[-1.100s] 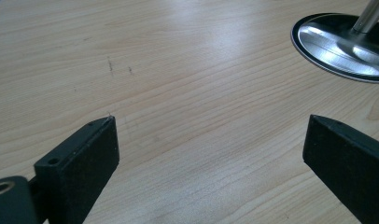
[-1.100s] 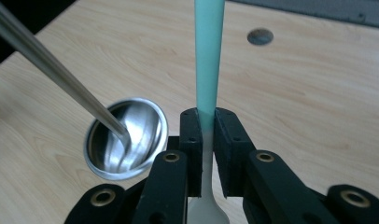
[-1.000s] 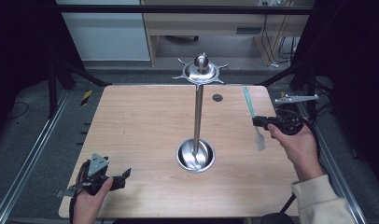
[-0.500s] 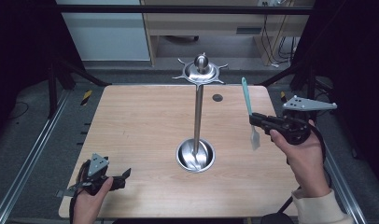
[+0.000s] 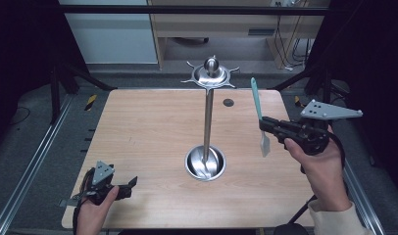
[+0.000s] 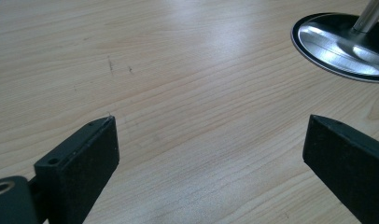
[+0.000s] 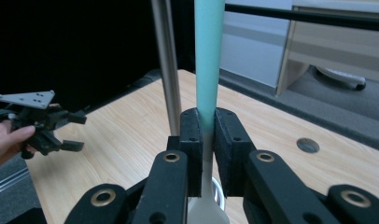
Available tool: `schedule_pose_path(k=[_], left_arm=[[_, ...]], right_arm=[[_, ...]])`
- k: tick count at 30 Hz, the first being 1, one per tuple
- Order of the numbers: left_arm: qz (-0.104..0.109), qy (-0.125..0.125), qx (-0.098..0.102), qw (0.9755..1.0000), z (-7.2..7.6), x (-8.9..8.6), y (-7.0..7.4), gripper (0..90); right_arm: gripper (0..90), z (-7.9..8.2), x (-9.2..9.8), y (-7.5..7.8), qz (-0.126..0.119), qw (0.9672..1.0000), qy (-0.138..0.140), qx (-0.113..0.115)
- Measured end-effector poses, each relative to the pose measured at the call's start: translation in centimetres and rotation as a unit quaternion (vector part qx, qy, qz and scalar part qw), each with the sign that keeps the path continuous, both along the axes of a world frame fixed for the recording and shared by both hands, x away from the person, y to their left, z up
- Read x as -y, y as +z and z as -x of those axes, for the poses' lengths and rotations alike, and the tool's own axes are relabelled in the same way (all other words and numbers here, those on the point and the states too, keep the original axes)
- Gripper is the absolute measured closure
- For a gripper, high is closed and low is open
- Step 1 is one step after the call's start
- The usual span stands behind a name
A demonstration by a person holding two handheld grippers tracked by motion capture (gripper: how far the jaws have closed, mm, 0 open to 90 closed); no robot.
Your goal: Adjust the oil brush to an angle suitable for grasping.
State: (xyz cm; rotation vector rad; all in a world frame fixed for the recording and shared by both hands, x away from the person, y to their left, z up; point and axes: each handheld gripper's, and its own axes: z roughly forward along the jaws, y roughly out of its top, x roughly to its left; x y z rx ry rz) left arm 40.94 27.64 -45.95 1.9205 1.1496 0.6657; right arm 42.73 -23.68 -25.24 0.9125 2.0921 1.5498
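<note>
Right gripper view: right gripper [image 7: 204,140] clamps the teal-handled, white-bladed spatula [image 7: 208,60] upright — it could pivot, clipping the steel stand pole [image 7: 166,65] just beside; left gripper [image 6: 206,154] gapes empty.

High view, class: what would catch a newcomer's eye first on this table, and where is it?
A tall metal stand rises from a shiny round base at the centre of the wooden table, crowned by a ring of hooks. To its right, the right claw is shut on a teal-handled spatula, held upright off the table. The left claw rests open at the near left corner.
</note>
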Motion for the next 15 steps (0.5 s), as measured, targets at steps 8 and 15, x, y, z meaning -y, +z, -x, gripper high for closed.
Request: schedule_pose_path(k=[8,15], left_arm=[[0.000,0.000,-0.001,1.0000,0.0,0.0,0.0,3.2],[0.000,0.000,-0.002,1.0000,0.0,0.0,0.0,3.2]], right_arm=[[82.1,0.3,-0.8,0.3,0.005,0.9998,0.020,0.006],[82.1,0.4,-1.2,0.4,0.009,0.9994,0.033,0.004]])
